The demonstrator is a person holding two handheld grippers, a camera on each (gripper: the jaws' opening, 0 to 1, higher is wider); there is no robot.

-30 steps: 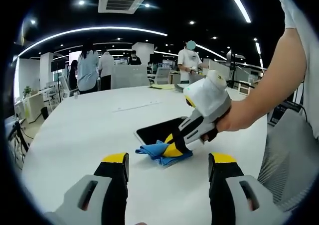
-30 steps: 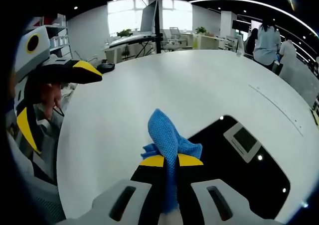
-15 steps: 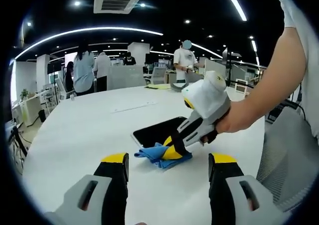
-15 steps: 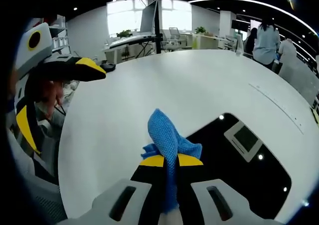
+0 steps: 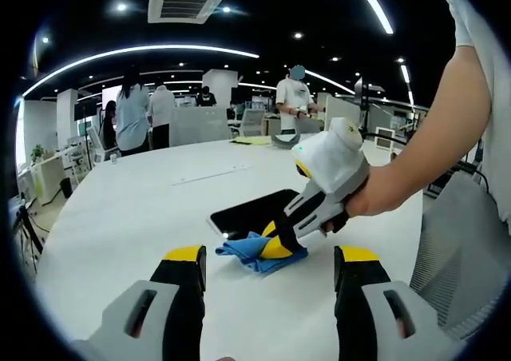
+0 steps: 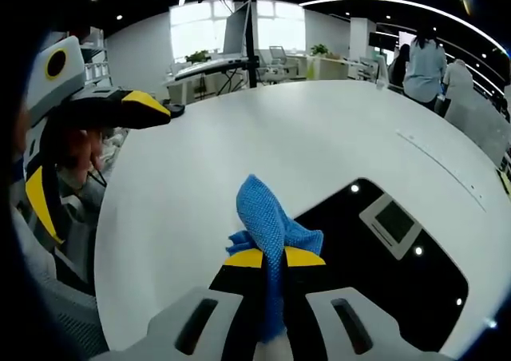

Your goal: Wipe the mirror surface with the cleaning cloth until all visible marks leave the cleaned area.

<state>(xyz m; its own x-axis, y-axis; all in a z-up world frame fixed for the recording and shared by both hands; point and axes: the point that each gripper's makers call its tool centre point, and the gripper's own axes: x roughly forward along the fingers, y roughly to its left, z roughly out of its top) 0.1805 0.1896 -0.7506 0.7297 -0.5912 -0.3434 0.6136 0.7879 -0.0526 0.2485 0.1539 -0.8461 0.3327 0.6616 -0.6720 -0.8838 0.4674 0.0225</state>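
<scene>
Behind your white desk (image 5: 120,217): standing people (image 5: 140,117), ceiling vent (image 5: 185,3), mesh chair (image 5: 463,249), window-side plants (image 6: 200,55).

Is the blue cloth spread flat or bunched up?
Bunched up: the blue cloth rises in a crumpled peak from the shut right gripper beside the mirror.

Bright, even light from ceiling strips (image 5: 144,51) and far windows (image 6: 239,21) glints on the mirror (image 6: 383,249); fisheye bending curves the edges, focus stays sharp.

No readable text, labels or numbers anywhere.
</scene>
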